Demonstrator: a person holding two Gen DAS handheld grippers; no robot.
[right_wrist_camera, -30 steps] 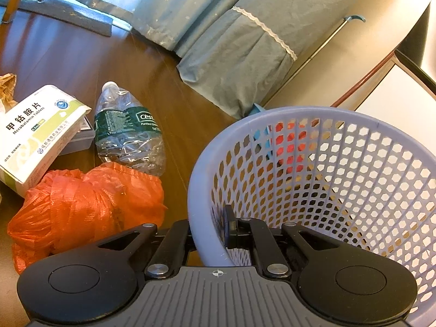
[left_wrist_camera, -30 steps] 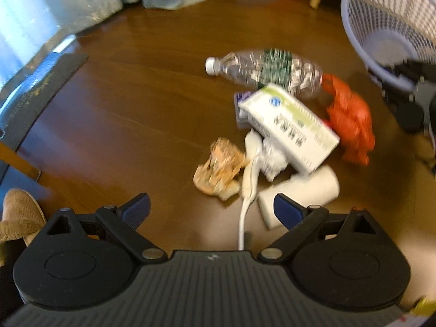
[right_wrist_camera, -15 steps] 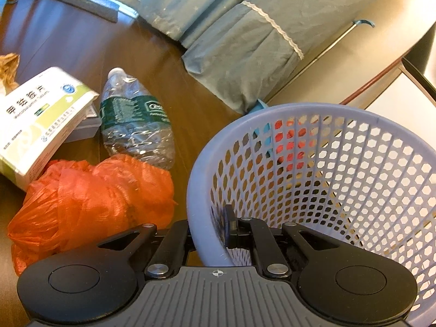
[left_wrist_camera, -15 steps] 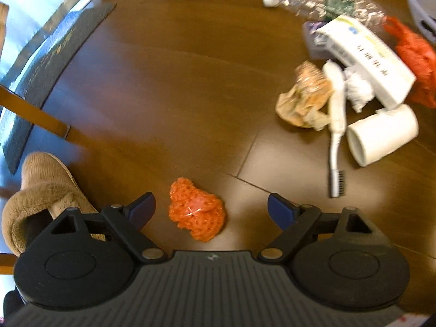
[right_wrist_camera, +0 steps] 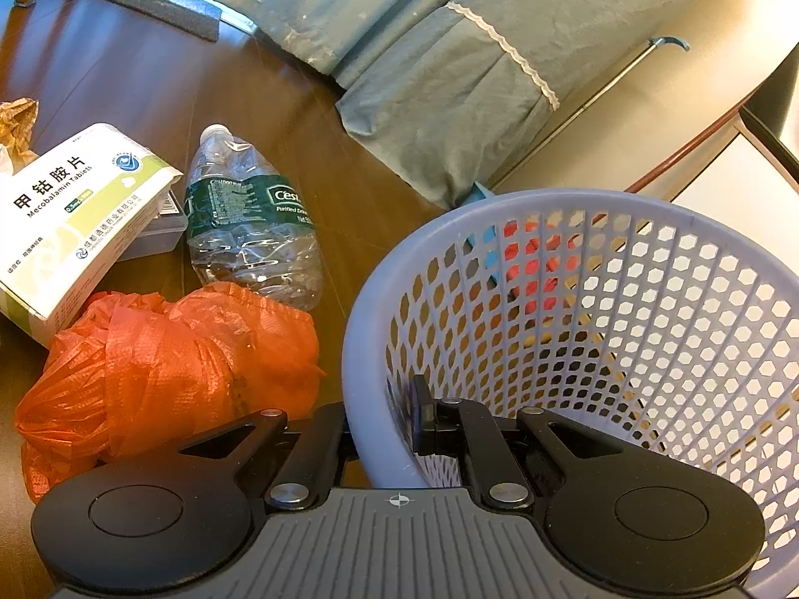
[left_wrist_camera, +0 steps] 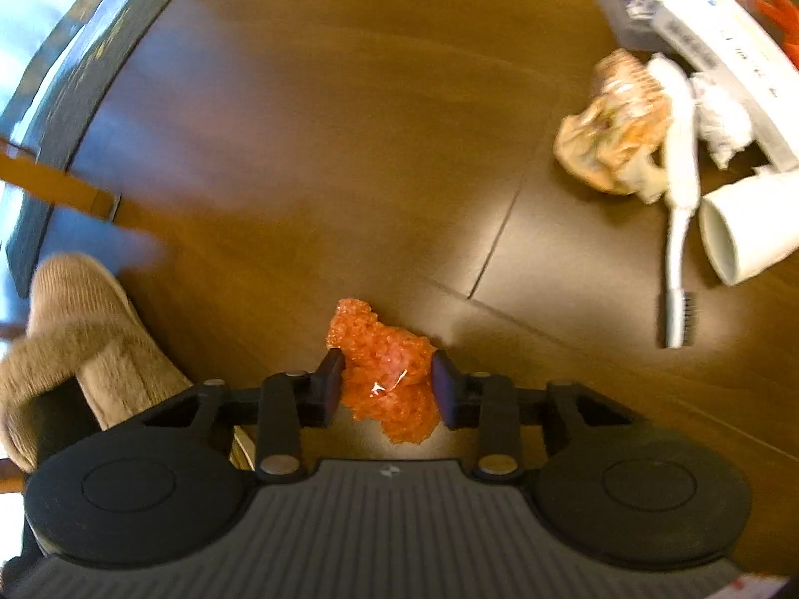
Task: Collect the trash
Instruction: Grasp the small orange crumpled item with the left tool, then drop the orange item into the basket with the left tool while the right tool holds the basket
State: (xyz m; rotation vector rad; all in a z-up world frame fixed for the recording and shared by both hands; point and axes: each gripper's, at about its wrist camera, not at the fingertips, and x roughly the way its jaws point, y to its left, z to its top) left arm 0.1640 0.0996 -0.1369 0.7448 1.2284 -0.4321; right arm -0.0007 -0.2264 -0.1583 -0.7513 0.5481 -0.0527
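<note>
Left wrist view: orange mesh wad (left_wrist_camera: pixel 387 374) lies on the near wooden floor (left_wrist_camera: pixel 349 149), squeezed between the just-closing left gripper (left_wrist_camera: pixel 387 384). Right gripper (right_wrist_camera: pixel 384 422) pinches the lavender basket (right_wrist_camera: pixel 574 209) wall; orange bag (right_wrist_camera: pixel 165 364) lies left.

Warm dim light, window glare upper left, fisheye-bent edges; the left wrist view is motion-blurred.
</note>
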